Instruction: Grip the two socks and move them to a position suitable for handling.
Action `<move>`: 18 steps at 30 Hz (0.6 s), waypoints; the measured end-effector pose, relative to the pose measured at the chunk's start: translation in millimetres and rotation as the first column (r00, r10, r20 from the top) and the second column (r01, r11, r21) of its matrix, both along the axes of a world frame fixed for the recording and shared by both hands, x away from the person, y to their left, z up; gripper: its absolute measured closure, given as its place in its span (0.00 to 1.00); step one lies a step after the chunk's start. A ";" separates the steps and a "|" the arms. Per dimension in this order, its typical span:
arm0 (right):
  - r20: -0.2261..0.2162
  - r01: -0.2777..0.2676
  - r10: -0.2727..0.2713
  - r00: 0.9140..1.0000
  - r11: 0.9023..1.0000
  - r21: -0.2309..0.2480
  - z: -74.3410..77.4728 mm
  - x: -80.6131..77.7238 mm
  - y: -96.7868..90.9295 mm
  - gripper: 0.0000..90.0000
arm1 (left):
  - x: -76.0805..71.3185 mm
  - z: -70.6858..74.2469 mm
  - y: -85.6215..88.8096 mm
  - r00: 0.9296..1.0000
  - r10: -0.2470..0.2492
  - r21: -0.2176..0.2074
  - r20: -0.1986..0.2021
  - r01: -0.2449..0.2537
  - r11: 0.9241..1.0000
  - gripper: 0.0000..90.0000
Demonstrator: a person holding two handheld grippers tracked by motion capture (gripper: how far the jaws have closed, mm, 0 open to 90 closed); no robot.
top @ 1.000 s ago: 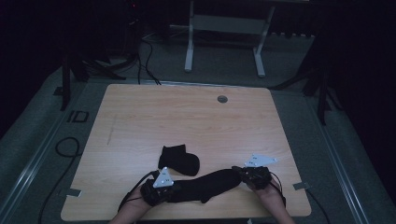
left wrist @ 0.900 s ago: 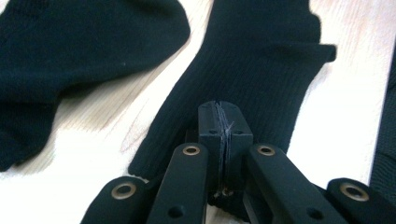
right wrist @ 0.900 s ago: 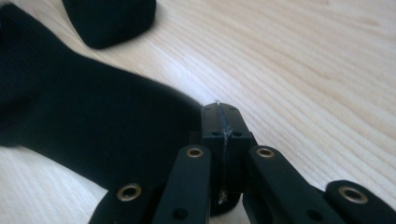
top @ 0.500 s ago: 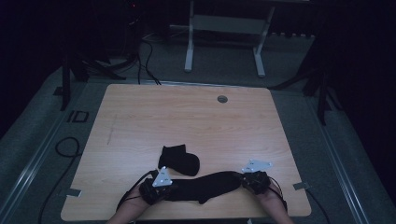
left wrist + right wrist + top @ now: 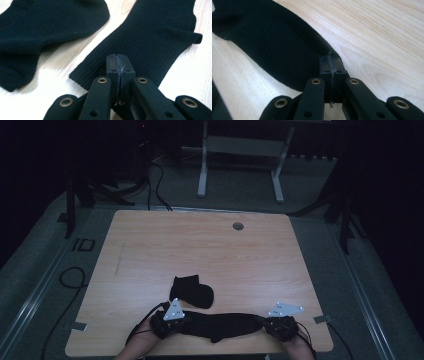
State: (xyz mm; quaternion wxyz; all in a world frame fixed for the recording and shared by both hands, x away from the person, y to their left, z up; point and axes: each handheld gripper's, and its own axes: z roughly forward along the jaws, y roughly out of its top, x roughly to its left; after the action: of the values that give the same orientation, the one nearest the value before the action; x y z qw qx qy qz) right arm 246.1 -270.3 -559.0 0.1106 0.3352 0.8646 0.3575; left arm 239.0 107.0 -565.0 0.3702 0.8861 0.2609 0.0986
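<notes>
A long black ribbed sock (image 5: 222,324) lies stretched along the table's front edge between my two grippers. My left gripper (image 5: 185,322) is shut on its cuff end; in the left gripper view the jaws (image 5: 120,65) pinch the ribbed sock (image 5: 155,32). My right gripper (image 5: 263,322) is shut on the sock's other end, and the right gripper view has the closed jaws (image 5: 331,65) biting the edge of the sock (image 5: 274,45). A second black sock (image 5: 192,291), folded over, lies just behind the first, apart from both grippers; the left gripper view has this second sock (image 5: 45,25) on its left.
The wooden table (image 5: 210,250) has a round cable hole (image 5: 238,226) near its far edge. Both hands sit at the front edge. White desk legs (image 5: 202,165) stand on the floor beyond, and a cable (image 5: 70,275) loops on the floor at left.
My right gripper has moved right and toward the front edge, slightly lower, drawing the long sock out straighter. The left gripper and the folded sock have stayed put.
</notes>
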 end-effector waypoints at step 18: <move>0.057 -0.091 0.085 0.995 0.989 0.114 53.2 31.0 46.9 0.66 | 8.2 15.2 12.4 0.995 0.092 -0.104 0.043 -0.087 0.991 0.74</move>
State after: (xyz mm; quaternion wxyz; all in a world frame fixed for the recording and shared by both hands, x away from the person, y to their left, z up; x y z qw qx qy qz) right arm 277.1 -223.4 -505.8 0.0976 0.2932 0.8530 0.4206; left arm 247.1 119.3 -549.8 0.4162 0.8509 0.2961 0.1227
